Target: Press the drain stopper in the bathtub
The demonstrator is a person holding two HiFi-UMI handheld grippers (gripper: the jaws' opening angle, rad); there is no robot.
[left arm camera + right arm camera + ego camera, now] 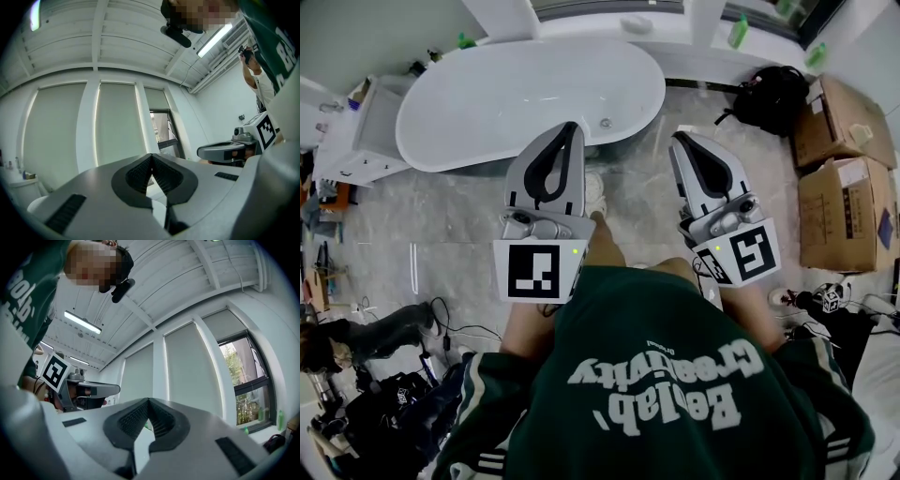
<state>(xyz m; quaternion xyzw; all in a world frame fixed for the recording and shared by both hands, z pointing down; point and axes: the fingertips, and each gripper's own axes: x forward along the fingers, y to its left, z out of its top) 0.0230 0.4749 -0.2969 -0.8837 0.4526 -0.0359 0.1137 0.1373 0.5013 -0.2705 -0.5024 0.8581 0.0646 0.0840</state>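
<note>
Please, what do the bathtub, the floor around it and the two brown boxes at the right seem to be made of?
Bathtub: glossy, smooth white with soft highlights; probably acrylic or enamel, cannot tell which.
Floor: polished grey stone or stone-look tile, veined and slightly reflective.
Boxes: matte brown cardboard, with folded flaps and taped seams.

text | green shirt (581,441) | "beelab creativity", upside down in head view

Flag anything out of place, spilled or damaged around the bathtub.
Nothing looks spilled or broken. The bathtub sits empty, with its drain stopper near the right end. Only clutter stands out: a black backpack on the floor near the tub's end, open cardboard boxes at right, loose cables at lower left.
</note>
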